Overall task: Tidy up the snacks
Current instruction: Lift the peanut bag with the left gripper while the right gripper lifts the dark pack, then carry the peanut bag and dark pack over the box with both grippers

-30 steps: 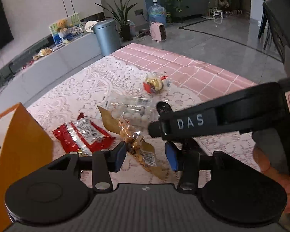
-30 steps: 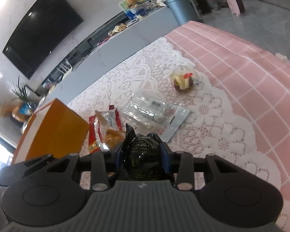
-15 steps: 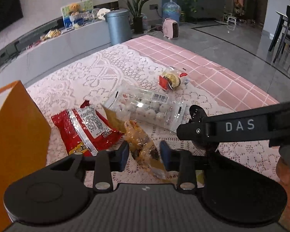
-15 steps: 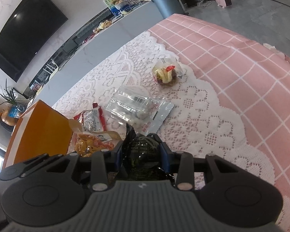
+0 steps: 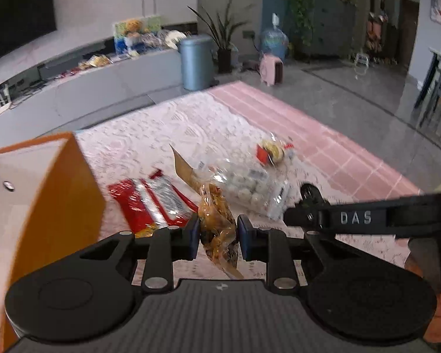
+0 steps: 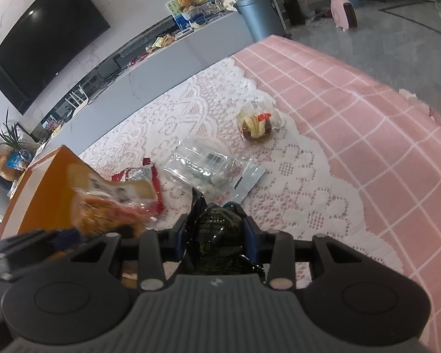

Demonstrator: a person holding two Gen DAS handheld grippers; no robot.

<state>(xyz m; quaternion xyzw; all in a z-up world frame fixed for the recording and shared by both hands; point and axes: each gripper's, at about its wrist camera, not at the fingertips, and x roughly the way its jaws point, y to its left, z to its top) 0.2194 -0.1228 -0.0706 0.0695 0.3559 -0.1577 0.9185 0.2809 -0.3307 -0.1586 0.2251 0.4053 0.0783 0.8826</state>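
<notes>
Both claws clamped: left claw (image 5: pixel 215 233) on amber packet (image 5: pixel 217 229), right claw (image 6: pixel 215 236) on dark packet (image 6: pixel 217 235)

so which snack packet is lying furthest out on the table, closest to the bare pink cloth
The small round clear packet with the red tag, alone at the lace edge; the red packet and clear packet of white balls lie nearer.

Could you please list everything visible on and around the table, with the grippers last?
Amber crinkly snack bag: one, golden-brown, lifted in left gripper.
Black glossy snack packet: one, in right gripper.
Red foil snack packet: one, on lace cloth.
Clear bag of white balls: one, mid-table.
Small clear wrapped treat: one, yellow-red, farther back.
Orange cardboard box: one, left.
Pink checked tablecloth: one, beneath the lace.
Blue-grey bin: one, floor.
Left gripper: jaws just closed on the amber bag.
Right gripper: clamped.
</notes>
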